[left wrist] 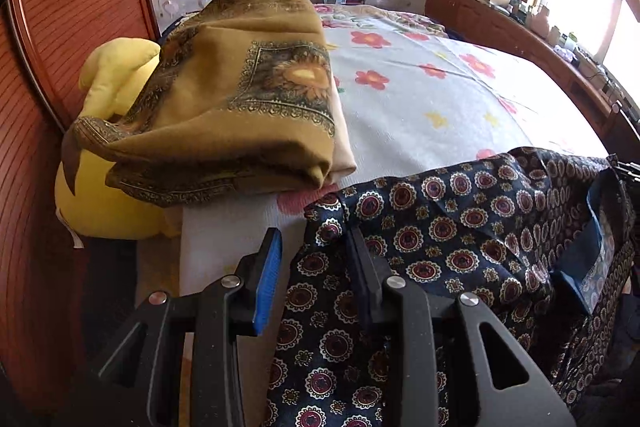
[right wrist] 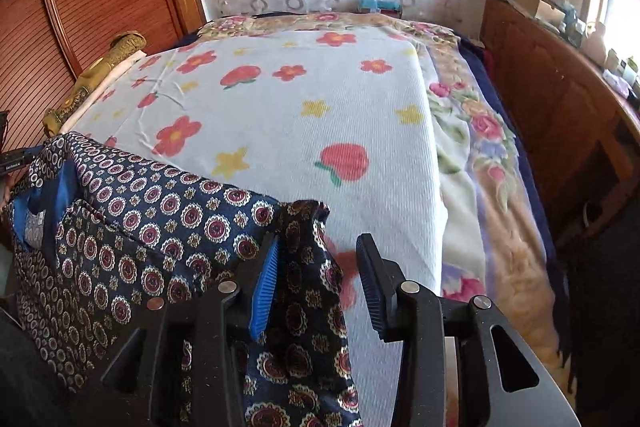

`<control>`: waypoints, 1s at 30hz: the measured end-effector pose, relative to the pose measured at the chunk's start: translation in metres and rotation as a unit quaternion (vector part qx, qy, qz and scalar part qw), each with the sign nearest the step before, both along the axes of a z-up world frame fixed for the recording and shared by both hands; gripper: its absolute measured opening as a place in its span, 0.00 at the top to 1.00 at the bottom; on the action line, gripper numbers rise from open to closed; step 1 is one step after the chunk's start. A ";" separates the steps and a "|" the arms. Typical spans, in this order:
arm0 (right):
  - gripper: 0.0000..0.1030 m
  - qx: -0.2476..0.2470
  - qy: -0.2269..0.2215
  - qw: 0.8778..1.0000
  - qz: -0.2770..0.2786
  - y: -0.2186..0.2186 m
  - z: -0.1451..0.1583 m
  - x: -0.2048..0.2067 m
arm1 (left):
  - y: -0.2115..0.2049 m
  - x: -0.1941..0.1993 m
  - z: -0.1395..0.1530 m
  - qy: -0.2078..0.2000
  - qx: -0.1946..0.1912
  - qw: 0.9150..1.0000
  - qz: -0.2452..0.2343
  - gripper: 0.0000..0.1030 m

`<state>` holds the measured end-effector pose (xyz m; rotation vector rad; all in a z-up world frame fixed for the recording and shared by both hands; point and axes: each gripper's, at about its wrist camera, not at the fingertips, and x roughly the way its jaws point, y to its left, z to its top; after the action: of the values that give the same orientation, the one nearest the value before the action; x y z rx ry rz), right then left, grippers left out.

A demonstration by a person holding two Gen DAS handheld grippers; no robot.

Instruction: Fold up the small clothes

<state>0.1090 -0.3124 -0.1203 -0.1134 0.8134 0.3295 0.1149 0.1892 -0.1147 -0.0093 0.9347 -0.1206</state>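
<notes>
A navy garment with round red-and-white medallions (left wrist: 460,227) hangs over the near edge of the bed, stretched between both grippers. My left gripper (left wrist: 316,247) stands open, with the garment's left corner draped between its fingers and over the right one. In the right wrist view the same garment (right wrist: 140,227) hangs at the left, its right corner lying between the fingers of my right gripper (right wrist: 320,267), which is open; the cloth rests against the blue pad (right wrist: 266,287).
The bed carries a white sheet with red flowers (right wrist: 300,115) over a floral blanket (right wrist: 480,155). A folded mustard patterned cloth (left wrist: 240,99) lies on a yellow pillow (left wrist: 104,195) at the left. Wooden wardrobe (left wrist: 60,27) on the left, cluttered wooden shelf (left wrist: 540,39) on the right.
</notes>
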 end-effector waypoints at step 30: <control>0.95 0.024 -0.322 0.944 0.066 0.042 0.262 -0.094 | 0.012 -0.059 0.266 -0.331 -0.025 0.943 0.017 0.96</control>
<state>0.0155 -0.2705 0.1420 -0.2177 0.1472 0.4077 0.0562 0.2011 0.1514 -0.0308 0.2580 -0.1056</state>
